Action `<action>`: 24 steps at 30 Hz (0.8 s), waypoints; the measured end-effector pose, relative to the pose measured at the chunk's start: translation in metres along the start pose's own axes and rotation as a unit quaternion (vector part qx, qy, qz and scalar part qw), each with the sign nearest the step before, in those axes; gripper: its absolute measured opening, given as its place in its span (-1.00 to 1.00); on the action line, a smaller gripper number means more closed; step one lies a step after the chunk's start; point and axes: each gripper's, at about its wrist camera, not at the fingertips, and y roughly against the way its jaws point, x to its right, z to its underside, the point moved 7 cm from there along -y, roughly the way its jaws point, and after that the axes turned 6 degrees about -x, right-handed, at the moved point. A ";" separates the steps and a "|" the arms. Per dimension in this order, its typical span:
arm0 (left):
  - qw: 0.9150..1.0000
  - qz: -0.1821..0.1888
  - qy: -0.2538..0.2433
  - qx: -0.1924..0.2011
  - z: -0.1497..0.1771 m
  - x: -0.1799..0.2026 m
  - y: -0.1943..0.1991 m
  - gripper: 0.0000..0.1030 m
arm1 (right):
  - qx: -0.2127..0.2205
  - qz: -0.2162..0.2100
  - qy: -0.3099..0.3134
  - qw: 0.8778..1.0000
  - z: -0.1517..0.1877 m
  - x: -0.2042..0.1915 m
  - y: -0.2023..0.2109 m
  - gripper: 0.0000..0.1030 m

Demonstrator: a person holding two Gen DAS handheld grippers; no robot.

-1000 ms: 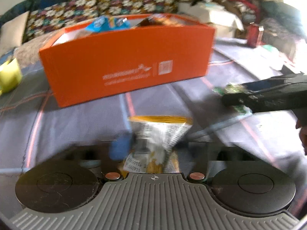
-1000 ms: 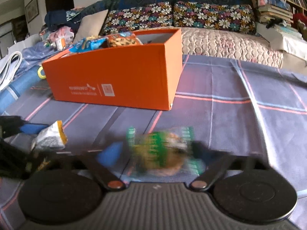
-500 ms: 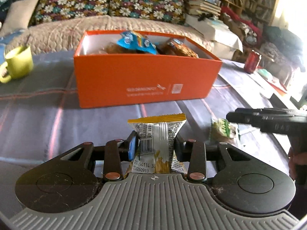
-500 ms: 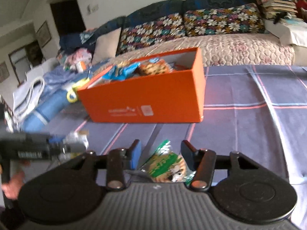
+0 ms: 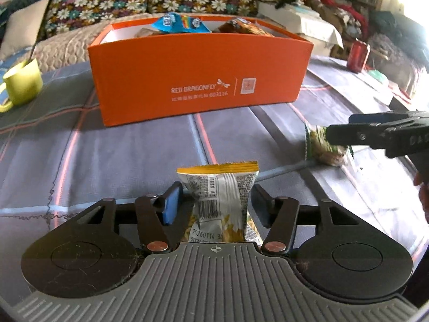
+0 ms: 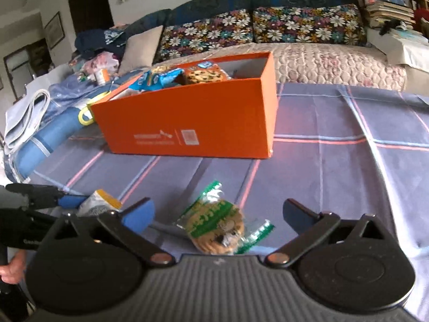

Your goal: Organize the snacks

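Note:
An orange box (image 5: 198, 77) holding several snack packets stands on the checked cloth; it also shows in the right wrist view (image 6: 193, 118). My left gripper (image 5: 214, 201) is open, its pads standing a little apart from a yellow-and-silver snack packet (image 5: 218, 196) that stands between them. My right gripper (image 6: 218, 212) is wide open around a green cookie packet (image 6: 217, 222) lying on the cloth; that packet also shows in the left wrist view (image 5: 321, 147). Both packets lie in front of the box.
A yellow-green mug (image 5: 22, 83) stands left of the box. A red can (image 5: 358, 56) stands at the far right. A sofa with floral cushions (image 6: 262, 32) lies behind the table. A blue roll (image 6: 45, 142) and bags lie at the left.
Both grippers have opened: the left let go of the yellow packet, the right spread wide around the green cookie packet. Both packets now rest on the cloth.

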 end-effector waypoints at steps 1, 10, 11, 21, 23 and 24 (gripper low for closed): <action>1.000 0.001 0.003 0.000 -0.001 0.000 0.000 -0.37 | -0.004 -0.003 0.006 1.000 0.001 -0.004 -0.003 0.97; 1.000 -0.017 0.005 -0.004 0.005 -0.002 0.003 0.09 | -0.025 -0.027 0.018 0.999 0.019 -0.020 0.001 0.97; 1.000 -0.017 0.009 -0.005 0.005 -0.003 0.003 0.13 | -0.023 -0.019 0.015 0.999 0.018 -0.018 0.001 0.97; 0.999 -0.046 -0.013 0.003 0.007 0.002 -0.003 0.27 | -0.038 0.005 0.031 0.999 0.018 -0.019 -0.011 0.93; 0.999 -0.044 -0.013 0.005 0.006 0.002 -0.004 0.27 | -0.043 0.008 0.040 0.998 0.020 -0.019 -0.012 0.71; 0.999 -0.045 -0.012 0.006 0.006 0.001 -0.004 0.27 | -0.039 0.016 0.053 0.998 0.020 -0.020 -0.012 0.41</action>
